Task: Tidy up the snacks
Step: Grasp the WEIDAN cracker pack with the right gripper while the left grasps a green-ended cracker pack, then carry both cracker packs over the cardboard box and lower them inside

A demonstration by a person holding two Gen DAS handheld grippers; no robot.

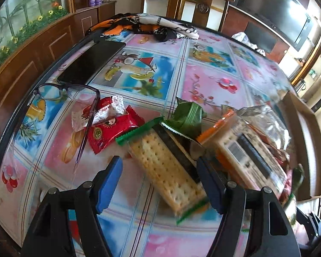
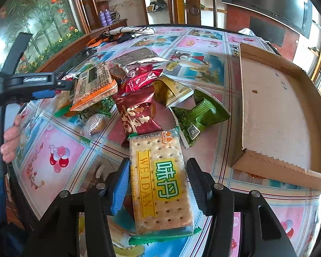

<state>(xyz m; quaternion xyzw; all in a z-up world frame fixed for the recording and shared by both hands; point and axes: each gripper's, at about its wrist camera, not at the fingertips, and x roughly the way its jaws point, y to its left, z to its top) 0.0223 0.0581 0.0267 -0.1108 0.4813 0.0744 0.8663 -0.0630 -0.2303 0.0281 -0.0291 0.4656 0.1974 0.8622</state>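
Right gripper (image 2: 158, 184) straddling WEIDAN cracker pack (image 2: 160, 184), left pad touching, right pad apart, likely closing to lift | left gripper (image 1: 160, 182) half-open around plain cracker pack (image 1: 167, 167), not gripping | snack pile (image 2: 137, 98) lying beside empty box (image 2: 274, 115), probably their destination

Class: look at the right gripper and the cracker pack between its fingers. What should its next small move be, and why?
Probably finish closing the right gripper on the cracker pack: the pack lies between its fingers with a gap still showing on the right side. Then it could go to the empty cardboard box beside it.
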